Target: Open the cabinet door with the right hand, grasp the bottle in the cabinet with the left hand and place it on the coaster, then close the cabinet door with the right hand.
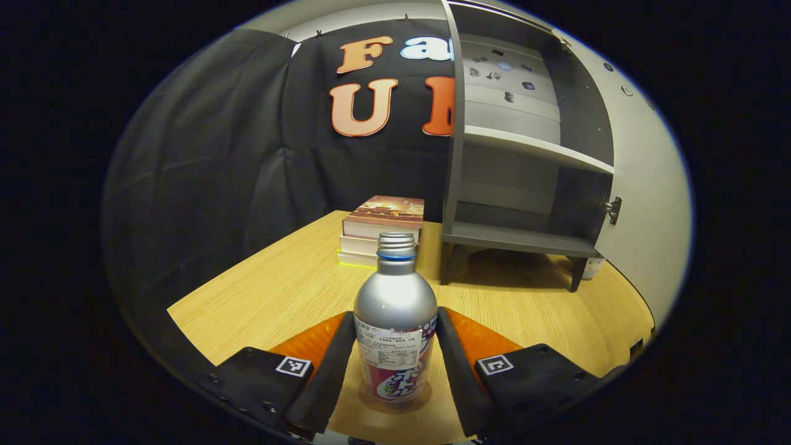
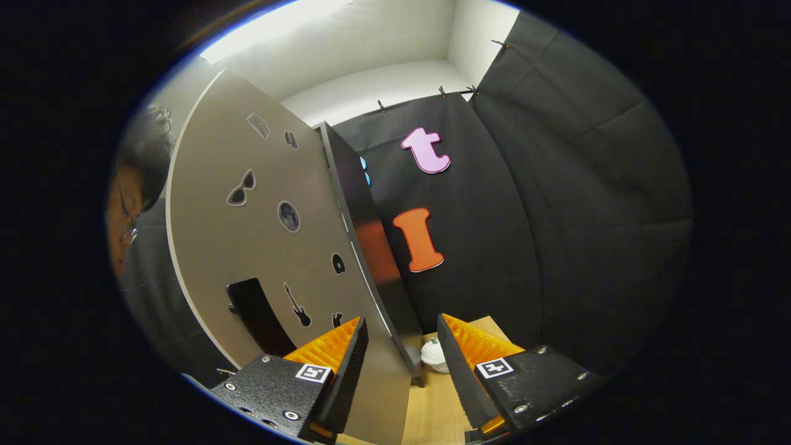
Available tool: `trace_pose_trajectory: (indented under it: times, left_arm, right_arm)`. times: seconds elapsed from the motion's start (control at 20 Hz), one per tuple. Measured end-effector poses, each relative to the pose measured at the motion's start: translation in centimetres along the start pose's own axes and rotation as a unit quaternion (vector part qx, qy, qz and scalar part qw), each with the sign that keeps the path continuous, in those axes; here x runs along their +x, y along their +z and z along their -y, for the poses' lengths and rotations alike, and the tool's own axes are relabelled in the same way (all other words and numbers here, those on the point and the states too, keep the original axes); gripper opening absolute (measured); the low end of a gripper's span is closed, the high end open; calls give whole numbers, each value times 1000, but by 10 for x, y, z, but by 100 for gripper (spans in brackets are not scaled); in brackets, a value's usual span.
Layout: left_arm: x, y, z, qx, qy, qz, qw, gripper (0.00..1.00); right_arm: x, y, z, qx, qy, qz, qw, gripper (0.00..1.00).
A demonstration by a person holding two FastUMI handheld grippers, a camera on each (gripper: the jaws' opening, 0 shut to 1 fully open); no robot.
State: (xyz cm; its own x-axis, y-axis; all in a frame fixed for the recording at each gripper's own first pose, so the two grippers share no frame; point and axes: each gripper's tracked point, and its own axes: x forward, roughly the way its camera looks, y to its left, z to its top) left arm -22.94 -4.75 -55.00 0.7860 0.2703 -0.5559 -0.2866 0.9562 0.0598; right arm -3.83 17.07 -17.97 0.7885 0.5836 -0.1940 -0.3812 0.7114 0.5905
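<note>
Left claw w/ bottle standing upright btwn its two fingers, base on the table; fingers sit just beside the bottle's lower body on both sides, but can't tell if both actually press on it or a thin gap remains, so grip not confirmed. Bottle is silver w/ a printed label low down, threaded neck w/ a blue ring, no cap seen. Can't make out a coaster under it. Ahead of the left claw, past the bottle: stack of books on the table; ahead and to the claw's right, the cabinet w/ door swung open, shelves bare, standing on short legs. Right claw is spread wide, holding nothing; cabinet door edge sits btwn its fingers, nearer the left finger, door face w/ small stickers and a dark handle off to the claw's left. Can't tell if either finger touches the door. Small white object on the table just ahead of the right claw, btwn the fingers. Person's head at far left edge of the right gripper view, behind the door
</note>
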Motion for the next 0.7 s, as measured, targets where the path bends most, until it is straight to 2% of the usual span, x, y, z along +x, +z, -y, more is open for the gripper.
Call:
trace_pose_trajectory:
  times: [0.4,0.7]
  left_arm:
    - [-11,-4,4,17,5,17,1000,83]
    - [-25,-12,5,33,7,-7,999,86]
  right_arm:
    - [1,0,-7,-7,21,-3,1000,71]
    - [0,3,-8,-9,29,9,999,71]
